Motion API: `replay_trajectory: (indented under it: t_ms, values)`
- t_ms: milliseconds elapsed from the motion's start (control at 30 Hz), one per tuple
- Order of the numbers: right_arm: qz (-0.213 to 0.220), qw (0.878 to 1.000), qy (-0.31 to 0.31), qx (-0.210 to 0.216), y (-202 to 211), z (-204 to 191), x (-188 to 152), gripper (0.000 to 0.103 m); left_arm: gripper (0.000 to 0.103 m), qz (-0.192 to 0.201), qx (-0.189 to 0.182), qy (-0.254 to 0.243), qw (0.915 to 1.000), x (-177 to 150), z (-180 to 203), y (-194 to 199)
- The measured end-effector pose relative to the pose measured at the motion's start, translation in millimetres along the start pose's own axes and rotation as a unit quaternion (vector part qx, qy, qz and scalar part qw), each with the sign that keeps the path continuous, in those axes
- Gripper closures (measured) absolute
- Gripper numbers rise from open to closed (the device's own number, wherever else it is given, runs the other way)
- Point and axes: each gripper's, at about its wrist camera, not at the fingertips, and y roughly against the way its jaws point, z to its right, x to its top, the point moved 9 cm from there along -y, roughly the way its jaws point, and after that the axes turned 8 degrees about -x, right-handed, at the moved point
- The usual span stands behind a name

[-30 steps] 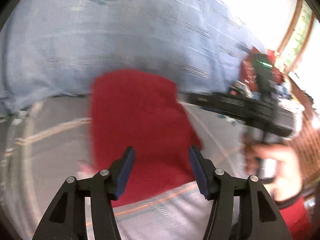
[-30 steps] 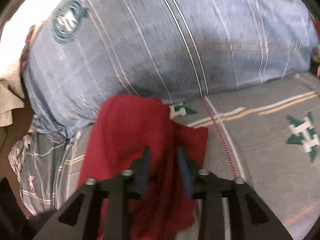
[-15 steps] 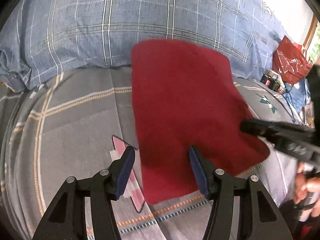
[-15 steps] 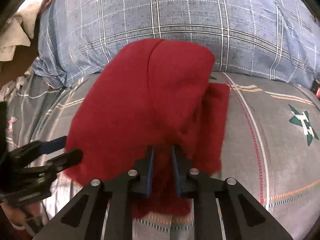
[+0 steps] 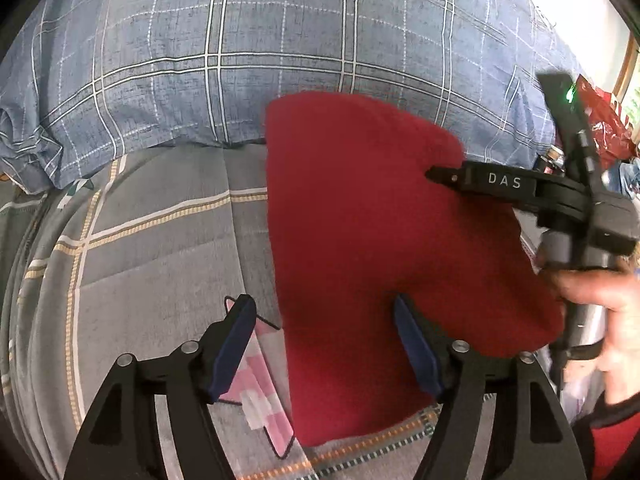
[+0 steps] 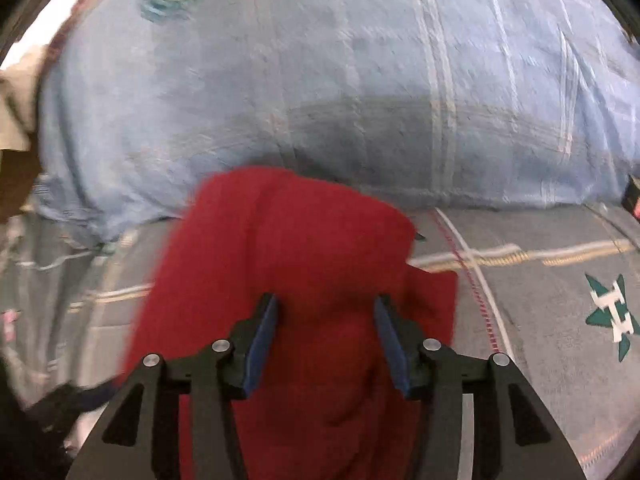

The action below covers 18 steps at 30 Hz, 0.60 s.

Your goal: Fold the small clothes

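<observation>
Red garment (image 5: 376,248) — blue plaid pillow (image 5: 280,52), grey bedsheet (image 5: 160,264).

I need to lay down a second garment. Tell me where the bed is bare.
Bare grey bedspread lies left of the red cloth, bordered by the blue plaid pillow behind. Another free patch lies right of the cloth, around the green star print. The middle is crowded: both open grippers hover there.

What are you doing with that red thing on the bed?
A person is folding a small red cloth on a grey patterned bedspread, using a handheld gripper in each hand. Both the left gripper and the right gripper have their jaws open, so the cloth lies loose, partly folded, below a blue checked pillow.
</observation>
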Motion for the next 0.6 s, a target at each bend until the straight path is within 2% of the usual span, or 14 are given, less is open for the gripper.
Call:
replay_trajectory:
  t_ms: [33, 100, 133, 200, 267, 367, 500, 600]
  values:
    - [-0.004, 1.0, -0.018, 0.01, -4, 5, 0, 0.036, 0.031, -0.001, 0.0, 0.0, 1.0, 0, 0, -1]
    - [-0.017, 0.998, -0.053, 0.041, -8, 11, 2, 0.035, 0.03, 0.0, 0.002, -0.002, 1.0, 1, 0, -1]
    - [-0.016, 0.998, -0.054, 0.041, -5, 12, 3, 0.035, 0.03, 0.001, 0.004, -0.005, 1.0, 1, 0, -1]
    - [0.003, 0.999, -0.042, 0.016, 9, 13, 4, 0.035, 0.03, 0.003, 0.008, -0.008, 0.9999, 0, 1, 0]
    - [0.017, 0.999, -0.035, 0.008, 25, 14, 3, 0.035, 0.03, 0.005, 0.011, -0.01, 0.9999, -1, 1, 1]
    - [0.038, 0.998, -0.03, 0.027, 55, 7, 1, 0.035, 0.03, 0.005, 0.013, -0.011, 0.9998, -2, 2, 3]
    - [0.054, 0.998, 0.012, 0.038, 88, -9, -13, 0.037, 0.03, 0.006, 0.014, -0.013, 0.9998, -4, 2, 4]
    - [0.033, 0.998, 0.035, 0.042, 86, -11, -36, 0.042, 0.03, 0.006, 0.014, -0.01, 0.9998, -4, 2, 5]
